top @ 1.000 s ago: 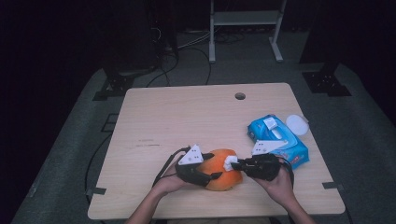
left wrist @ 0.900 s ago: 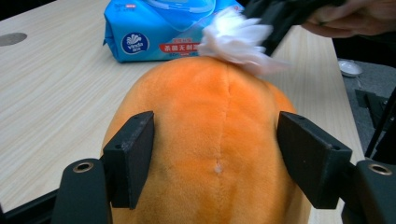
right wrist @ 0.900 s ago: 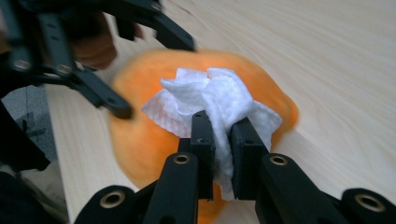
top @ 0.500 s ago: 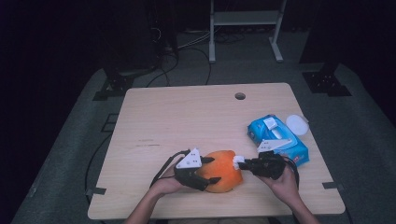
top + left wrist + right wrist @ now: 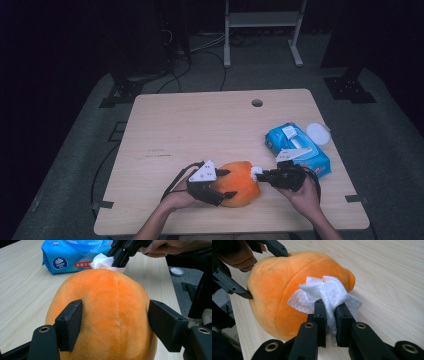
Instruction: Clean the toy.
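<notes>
Two grippers meet over a pale wooden table point(image 5: 200, 125) with a round hole point(image 5: 257, 103) near its far edge; it stands on grey carpet in a dark room, where a white frame point(image 5: 262, 20) and loose cables lie on the floor beyond. The left gripper point(image 5: 220, 186) has its jaws spread wide around an orange plush point(image 5: 240, 181), pads pressed into both flanks. The right gripper point(image 5: 258, 173) is pinched nearly closed on a white wipe point(image 5: 329, 293), which touches the plush on the side away from the left gripper. Just beyond the right gripper lies a blue pack point(image 5: 297, 147), and a white lid point(image 5: 318, 133) rests past that, at the table's edge.

The left gripper view gives the grip closely: each pad point(image 5: 70, 323) dents the plush, a seam runs up between them, and the right gripper point(image 5: 117, 261) comes down from above with the wipe bunched at its tip; the pack's printed label is readable behind. The right gripper view shows the wipe crumpled and squeezed between its jaws, lying against the plush's rounded side, beside a small nub at the plush's end. It also shows the person's fingers point(image 5: 239, 257) around the left gripper.
</notes>
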`<action>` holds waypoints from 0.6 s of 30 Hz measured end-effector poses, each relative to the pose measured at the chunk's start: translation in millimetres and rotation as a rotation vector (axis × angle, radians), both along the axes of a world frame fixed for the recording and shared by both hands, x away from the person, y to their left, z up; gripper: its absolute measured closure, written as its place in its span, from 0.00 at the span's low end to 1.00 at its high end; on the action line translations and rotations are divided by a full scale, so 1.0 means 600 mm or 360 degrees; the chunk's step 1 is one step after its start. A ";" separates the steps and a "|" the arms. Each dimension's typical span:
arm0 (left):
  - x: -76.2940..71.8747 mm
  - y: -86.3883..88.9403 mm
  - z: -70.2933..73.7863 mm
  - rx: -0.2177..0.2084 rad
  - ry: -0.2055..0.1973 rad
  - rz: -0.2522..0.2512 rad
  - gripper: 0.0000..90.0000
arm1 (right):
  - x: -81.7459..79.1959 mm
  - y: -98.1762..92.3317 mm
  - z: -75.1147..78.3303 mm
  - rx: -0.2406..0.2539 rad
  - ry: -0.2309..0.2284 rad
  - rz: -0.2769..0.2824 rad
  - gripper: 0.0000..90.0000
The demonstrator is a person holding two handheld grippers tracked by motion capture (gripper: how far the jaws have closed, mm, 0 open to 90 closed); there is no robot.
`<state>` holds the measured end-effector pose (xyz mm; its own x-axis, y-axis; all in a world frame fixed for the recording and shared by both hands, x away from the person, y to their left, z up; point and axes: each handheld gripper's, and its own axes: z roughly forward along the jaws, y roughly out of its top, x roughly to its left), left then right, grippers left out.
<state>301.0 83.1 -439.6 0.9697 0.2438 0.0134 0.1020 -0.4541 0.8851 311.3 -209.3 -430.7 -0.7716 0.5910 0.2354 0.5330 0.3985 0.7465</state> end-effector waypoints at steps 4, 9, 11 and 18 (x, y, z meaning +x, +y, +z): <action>-0.002 -0.002 0.000 -0.0002 -0.0004 0.0007 0.32 | 0.001 -0.001 0.000 -0.0016 0.0002 -0.0012 0.90; -0.004 -0.013 0.001 0.0009 -0.0044 0.0011 0.30 | -0.008 0.005 0.014 0.0022 -0.0060 0.0000 0.90; -0.008 -0.021 0.001 0.0021 -0.0067 0.0006 0.30 | -0.016 0.013 0.027 0.0085 -0.0102 0.0039 0.90; -0.013 -0.024 0.002 0.0035 -0.0083 -0.0018 0.30 | -0.016 0.015 0.026 0.0077 -0.0105 0.0062 0.90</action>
